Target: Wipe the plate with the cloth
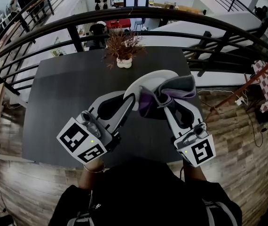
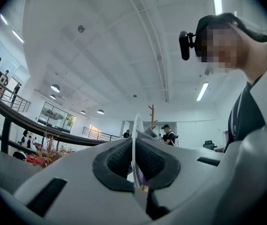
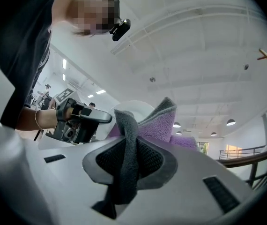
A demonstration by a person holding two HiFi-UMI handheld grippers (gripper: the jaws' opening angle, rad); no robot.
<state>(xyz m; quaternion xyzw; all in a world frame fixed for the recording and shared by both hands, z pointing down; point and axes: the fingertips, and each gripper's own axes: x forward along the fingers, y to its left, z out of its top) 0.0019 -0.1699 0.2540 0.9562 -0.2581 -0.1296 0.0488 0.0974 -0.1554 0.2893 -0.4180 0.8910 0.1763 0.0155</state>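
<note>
A white plate (image 1: 149, 81) is held on edge above the dark table, its rim pinched in my left gripper (image 1: 131, 99), which is shut on it. In the left gripper view the plate (image 2: 135, 139) shows as a thin white edge between the pads. My right gripper (image 1: 162, 100) is shut on a grey and purple cloth (image 1: 171, 91), which lies against the plate's right face. In the right gripper view the cloth (image 3: 145, 130) runs through the jaws and the plate (image 3: 134, 108) stands behind it.
A small white vase with dried twigs (image 1: 123, 48) stands at the far side of the dark table (image 1: 63, 102). A black curved railing (image 1: 124, 18) runs behind the table. The person's body is close below the grippers.
</note>
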